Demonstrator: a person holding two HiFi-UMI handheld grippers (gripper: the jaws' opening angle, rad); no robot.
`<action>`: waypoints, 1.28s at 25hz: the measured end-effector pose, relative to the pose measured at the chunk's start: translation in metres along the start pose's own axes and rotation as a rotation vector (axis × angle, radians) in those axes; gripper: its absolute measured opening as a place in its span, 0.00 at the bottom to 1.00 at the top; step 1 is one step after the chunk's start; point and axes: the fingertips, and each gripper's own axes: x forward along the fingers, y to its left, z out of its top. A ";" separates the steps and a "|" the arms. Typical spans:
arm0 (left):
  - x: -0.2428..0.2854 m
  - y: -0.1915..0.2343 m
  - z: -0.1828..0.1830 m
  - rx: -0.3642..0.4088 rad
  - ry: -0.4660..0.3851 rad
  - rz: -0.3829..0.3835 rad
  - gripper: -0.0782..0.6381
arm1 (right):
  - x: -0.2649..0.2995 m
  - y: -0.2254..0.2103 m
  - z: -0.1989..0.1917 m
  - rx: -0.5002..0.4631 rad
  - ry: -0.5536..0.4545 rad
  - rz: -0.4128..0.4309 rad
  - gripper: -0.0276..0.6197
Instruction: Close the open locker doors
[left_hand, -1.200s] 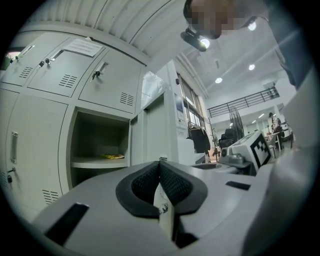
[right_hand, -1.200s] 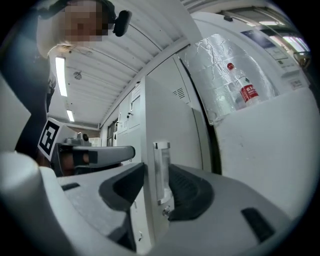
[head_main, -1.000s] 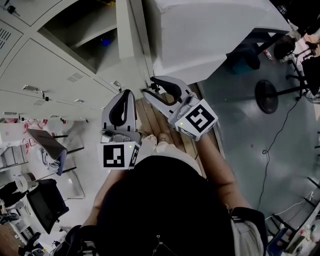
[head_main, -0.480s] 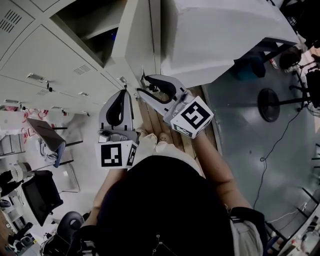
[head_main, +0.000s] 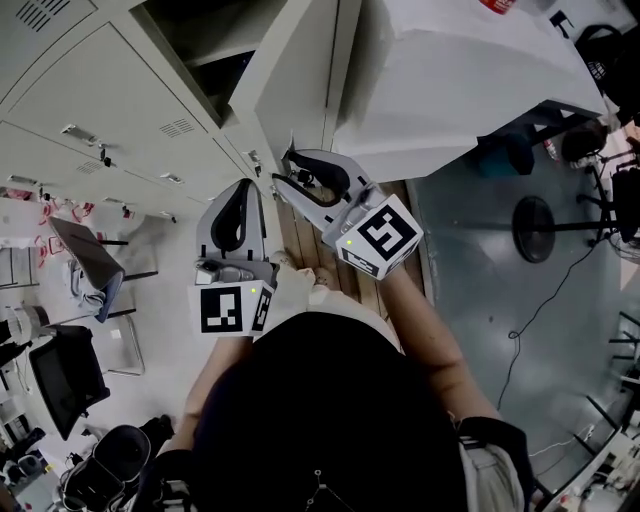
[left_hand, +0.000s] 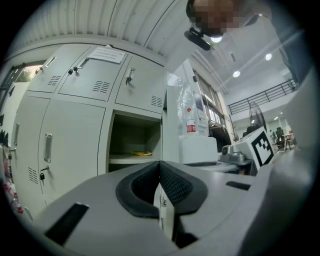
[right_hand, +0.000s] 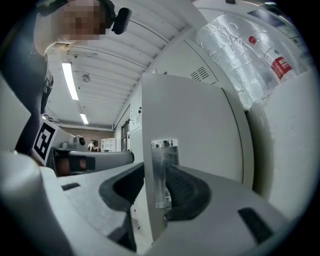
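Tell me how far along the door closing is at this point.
Done: the neighbouring locker doors in view are shut. In hand: the right gripper, jaws apart, straddles the free edge of the open door at its metal latch. Remaining: the door stands well out from its dark compartment and must be swung shut.

Grey floor (head_main: 470, 280) with a round stand base (head_main: 533, 215) (dark, disc-shaped); overhead, long strip lights (right_hand: 68, 80) along a ribbed white ceiling (right_hand: 115, 45).

Shelf (left_hand: 120, 160) inside open locker (left_hand: 131, 136), flat yellow thing (left_hand: 141, 153) lying on it, grey floor (head_main: 470, 260)
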 end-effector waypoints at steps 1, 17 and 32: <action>0.000 0.004 -0.001 -0.005 0.000 0.007 0.11 | 0.004 0.001 0.000 -0.003 0.003 0.003 0.25; 0.017 0.086 -0.004 -0.024 0.000 0.067 0.11 | 0.079 0.005 -0.001 -0.060 0.021 -0.069 0.21; 0.033 0.129 -0.015 -0.044 -0.011 0.026 0.11 | 0.134 -0.010 0.000 -0.080 -0.003 -0.142 0.21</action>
